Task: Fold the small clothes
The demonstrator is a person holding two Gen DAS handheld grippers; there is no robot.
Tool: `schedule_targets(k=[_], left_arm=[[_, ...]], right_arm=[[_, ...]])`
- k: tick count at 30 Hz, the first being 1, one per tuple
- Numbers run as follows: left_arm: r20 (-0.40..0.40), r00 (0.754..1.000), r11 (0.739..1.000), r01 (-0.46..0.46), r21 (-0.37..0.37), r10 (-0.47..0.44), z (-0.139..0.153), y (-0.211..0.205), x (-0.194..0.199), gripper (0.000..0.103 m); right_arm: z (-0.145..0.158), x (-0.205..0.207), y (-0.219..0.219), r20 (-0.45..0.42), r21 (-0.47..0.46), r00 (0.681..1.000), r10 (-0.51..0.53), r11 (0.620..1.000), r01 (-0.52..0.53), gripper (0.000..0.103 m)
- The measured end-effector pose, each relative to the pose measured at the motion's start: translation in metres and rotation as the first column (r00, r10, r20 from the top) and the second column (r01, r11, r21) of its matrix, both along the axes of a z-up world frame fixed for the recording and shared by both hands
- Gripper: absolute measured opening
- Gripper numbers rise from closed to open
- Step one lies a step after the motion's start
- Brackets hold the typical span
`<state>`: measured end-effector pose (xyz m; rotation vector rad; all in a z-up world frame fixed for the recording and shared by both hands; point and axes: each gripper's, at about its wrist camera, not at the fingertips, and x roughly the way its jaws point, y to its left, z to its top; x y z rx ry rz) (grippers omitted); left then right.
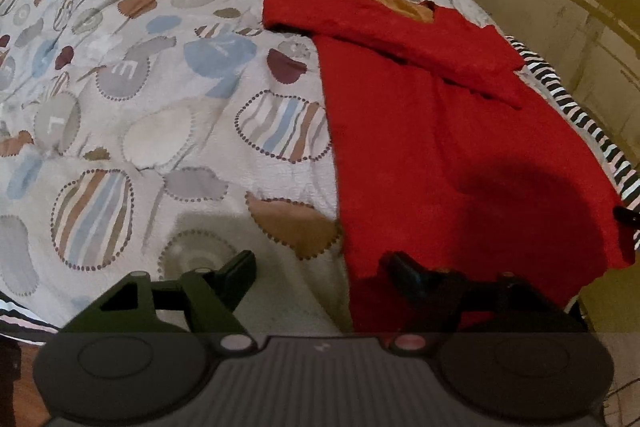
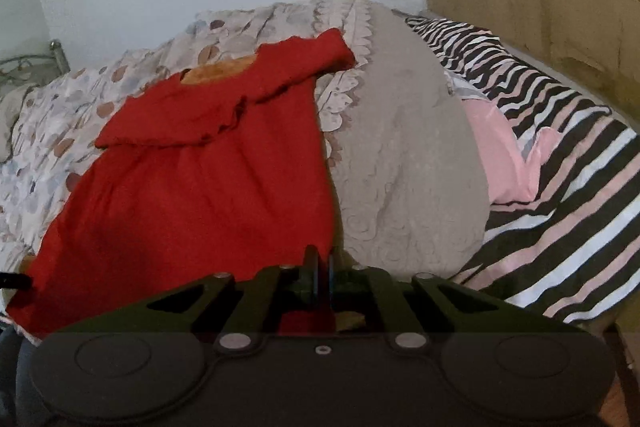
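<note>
Right claw [image 2: 322, 267] — pinching red dress [image 2: 192, 187]

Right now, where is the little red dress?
The red dress lies flat on the patterned quilt, at the right in the left wrist view, beside the striped blanket. Its near hem sits by both grippers.

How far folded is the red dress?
Partly: the red dress has one sleeve folded across its chest; the skirt lies spread on the bedspread.

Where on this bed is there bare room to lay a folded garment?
The patterned quilt lies bare left of the red dress, out to its far edge. Right of the dress it is crowded: a grey cover, then striped bedding.
</note>
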<state>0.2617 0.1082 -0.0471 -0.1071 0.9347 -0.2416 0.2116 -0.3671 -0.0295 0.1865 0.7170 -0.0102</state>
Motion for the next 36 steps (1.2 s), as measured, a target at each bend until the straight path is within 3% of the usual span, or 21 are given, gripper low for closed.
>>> schedule_targets(k=[6,11,15,16,21,24,30,34,36], left_arm=[[-0.007,1.000,1.000,0.003,0.017,-0.003,-0.005,-0.002,-0.004,0.076],[-0.003,1.000,1.000,-0.015,-0.006,0.015,-0.001,-0.002,-0.008,0.083],[0.022,0.999,0.999,-0.032,0.003,0.032,0.006,-0.004,-0.011,0.097],[0.035,0.999,0.999,-0.040,0.013,0.039,0.008,-0.005,-0.012,0.102],[0.068,0.997,0.999,-0.039,0.030,0.037,0.016,-0.013,-0.014,0.103],[0.062,0.998,0.999,-0.028,0.031,0.026,0.015,-0.016,-0.013,0.103],[0.057,0.998,0.999,-0.014,0.036,0.012,0.013,-0.021,-0.014,0.103],[0.068,0.997,0.999,-0.022,0.031,0.020,0.014,-0.020,-0.015,0.103],[0.076,0.997,0.999,-0.032,0.030,0.030,0.016,-0.020,-0.015,0.103]], right_arm=[[0.001,-0.004,0.012,0.006,-0.104,0.999,0.050,0.993,-0.050,0.011],[0.004,-0.014,0.016,0.004,-0.187,0.997,0.074,0.980,-0.072,0.039],[0.010,-0.026,0.025,0.026,-0.267,0.989,0.143,0.955,-0.131,0.080],[0.012,-0.029,0.028,0.029,-0.282,0.985,0.170,0.947,-0.155,0.085],[0.010,-0.042,0.050,0.003,-0.337,0.951,0.308,0.896,-0.289,0.099],[0.003,-0.050,0.071,-0.035,-0.466,0.920,0.391,0.808,-0.361,0.102],[-0.034,-0.061,0.109,-0.147,-0.742,0.862,0.485,0.522,-0.420,0.102],[-0.054,-0.056,0.118,-0.184,-0.820,0.846,0.501,0.397,-0.413,0.100],[-0.060,-0.052,0.120,-0.201,-0.833,0.842,0.500,0.365,-0.416,0.092]])
